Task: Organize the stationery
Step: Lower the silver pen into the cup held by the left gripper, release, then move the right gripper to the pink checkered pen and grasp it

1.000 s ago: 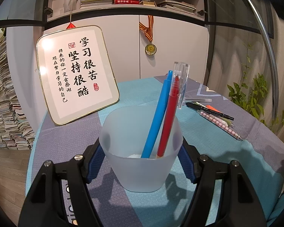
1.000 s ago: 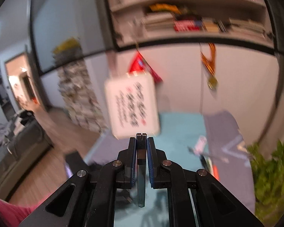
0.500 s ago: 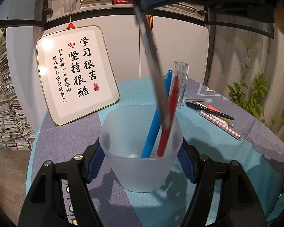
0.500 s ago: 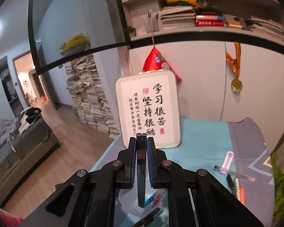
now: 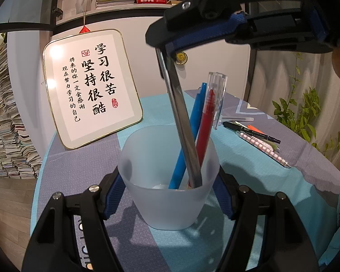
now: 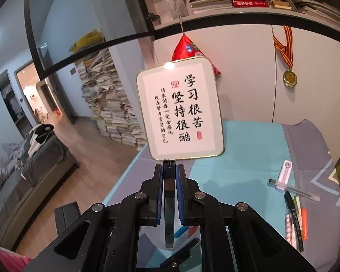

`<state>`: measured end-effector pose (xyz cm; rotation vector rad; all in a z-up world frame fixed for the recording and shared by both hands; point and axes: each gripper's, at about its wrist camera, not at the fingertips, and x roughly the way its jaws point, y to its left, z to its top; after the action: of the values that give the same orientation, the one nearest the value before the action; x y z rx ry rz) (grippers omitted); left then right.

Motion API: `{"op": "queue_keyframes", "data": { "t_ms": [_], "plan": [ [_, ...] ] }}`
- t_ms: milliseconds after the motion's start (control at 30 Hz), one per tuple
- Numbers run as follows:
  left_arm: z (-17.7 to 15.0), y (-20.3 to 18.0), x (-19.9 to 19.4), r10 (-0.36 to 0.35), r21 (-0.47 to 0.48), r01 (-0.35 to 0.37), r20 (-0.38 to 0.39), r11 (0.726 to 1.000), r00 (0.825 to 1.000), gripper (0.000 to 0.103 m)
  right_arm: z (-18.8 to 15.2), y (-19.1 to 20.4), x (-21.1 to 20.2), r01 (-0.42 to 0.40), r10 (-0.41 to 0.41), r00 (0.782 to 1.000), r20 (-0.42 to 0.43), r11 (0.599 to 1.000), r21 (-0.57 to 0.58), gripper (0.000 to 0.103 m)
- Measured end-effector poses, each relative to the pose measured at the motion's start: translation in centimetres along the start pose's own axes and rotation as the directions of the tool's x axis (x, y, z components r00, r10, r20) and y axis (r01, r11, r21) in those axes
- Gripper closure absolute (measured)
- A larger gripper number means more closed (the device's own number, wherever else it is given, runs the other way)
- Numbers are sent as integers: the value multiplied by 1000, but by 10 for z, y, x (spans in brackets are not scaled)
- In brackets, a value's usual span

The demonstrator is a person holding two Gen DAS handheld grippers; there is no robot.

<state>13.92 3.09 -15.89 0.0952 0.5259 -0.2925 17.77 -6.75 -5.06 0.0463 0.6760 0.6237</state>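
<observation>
Two pens [image 5: 199, 133] already stand in the cup [image 5: 170, 195], which our left gripper [image 5: 167, 195] clamps. Our right gripper [image 6: 169, 195], above, pinches a ruler [image 5: 181, 122] half-lowered inside; several pens [image 6: 294, 217] remain beyond.

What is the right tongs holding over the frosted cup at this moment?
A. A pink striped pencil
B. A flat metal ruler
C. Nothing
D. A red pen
B: the right tongs are shut on a flat metal ruler, whose lower end reaches inside the frosted cup next to the blue pen and red pen.
</observation>
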Motion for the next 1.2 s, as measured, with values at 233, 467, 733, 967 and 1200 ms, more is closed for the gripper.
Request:
{"op": "queue_keyframes", "data": {
  "t_ms": [233,467,733,967,1200],
  "plan": [
    [0,0,0,0,0,0,0,1000,1000,34,-7,1,4,8,-8,999,-37,1000,3,91],
    [0,0,0,0,1,0,-2,1000,1000,34,-14,-3,4,23,-22,997,-72,1000,10,91],
    [0,1,1,0,-2,0,-8,1000,1000,33,-18,-9,-14,26,-24,998,-63,999,31,91],
    [0,1,1,0,-2,0,-8,1000,1000,34,-30,-35,-49,130,-128,991,-30,991,45,91],
    [0,1,1,0,-1,0,-8,1000,1000,33,-67,-93,-58,301,-284,949,-139,946,123,91]
  ]
}}
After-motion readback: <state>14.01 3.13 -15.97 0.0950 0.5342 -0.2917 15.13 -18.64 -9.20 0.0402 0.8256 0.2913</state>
